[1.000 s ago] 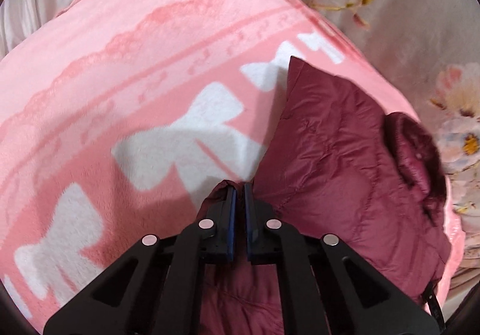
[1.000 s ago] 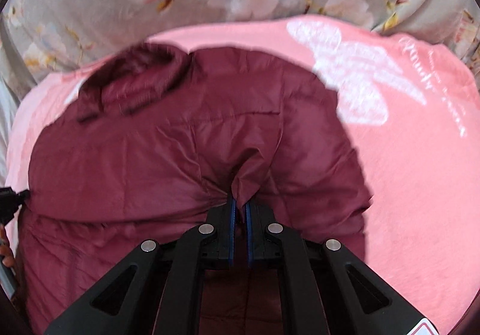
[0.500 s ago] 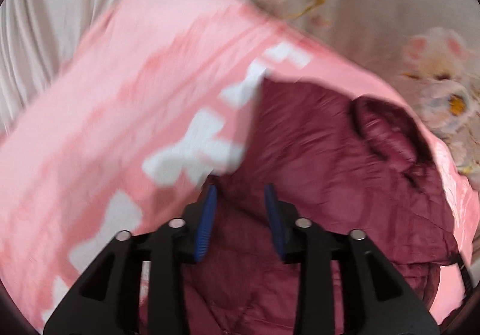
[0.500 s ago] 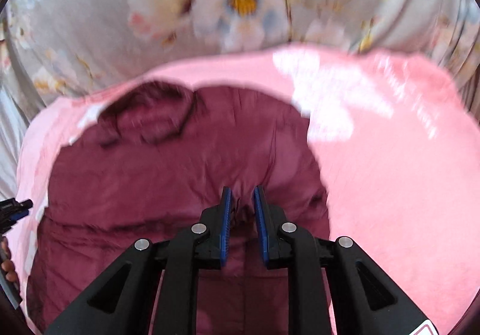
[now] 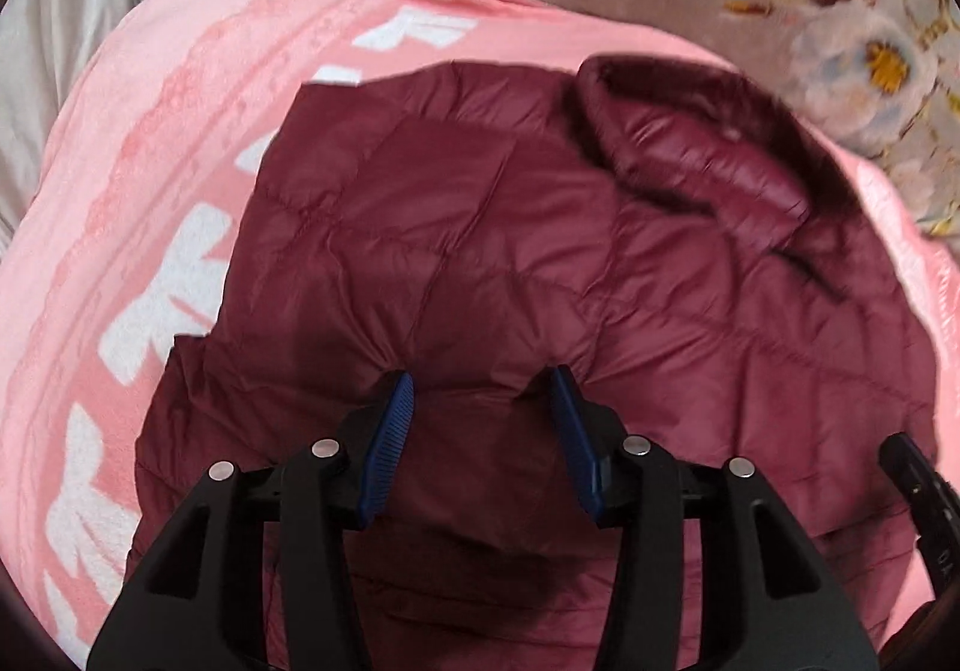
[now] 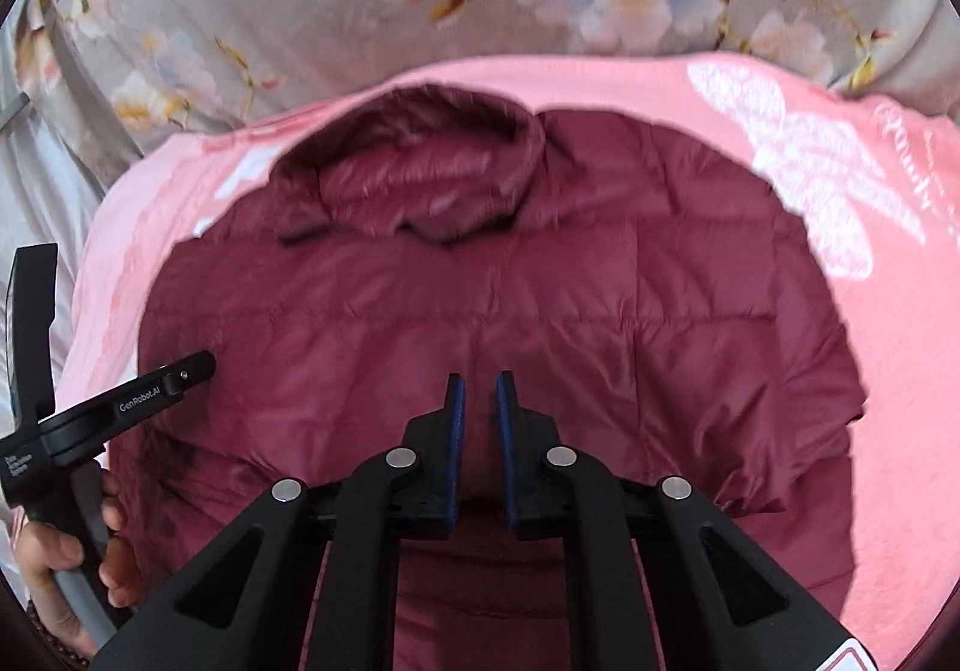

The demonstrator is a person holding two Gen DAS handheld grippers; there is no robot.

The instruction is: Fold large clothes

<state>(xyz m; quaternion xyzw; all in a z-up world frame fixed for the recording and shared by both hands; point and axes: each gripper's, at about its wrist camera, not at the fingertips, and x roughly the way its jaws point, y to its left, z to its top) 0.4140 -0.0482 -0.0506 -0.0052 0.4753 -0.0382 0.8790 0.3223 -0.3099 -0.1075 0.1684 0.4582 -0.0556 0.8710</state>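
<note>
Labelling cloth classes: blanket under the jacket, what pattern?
Pink blanket, white bow shapes; left wrist view.

Glossy quilted jacket (image 5: 540,251), fleecy blanket (image 5: 150,161)

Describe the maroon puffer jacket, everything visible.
The maroon puffer jacket is shiny quilted fabric, stitched in square panels, with a hood trimmed in dark fuzzy pile. It lies spread, partly folded with a sleeve tucked at its right side, on a pink blanket. Neither gripper pinches it now.

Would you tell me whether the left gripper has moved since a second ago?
Yes. The left gripper has slid rightwards off the pink blanket over the jacket, its empty jaws opening.
</note>
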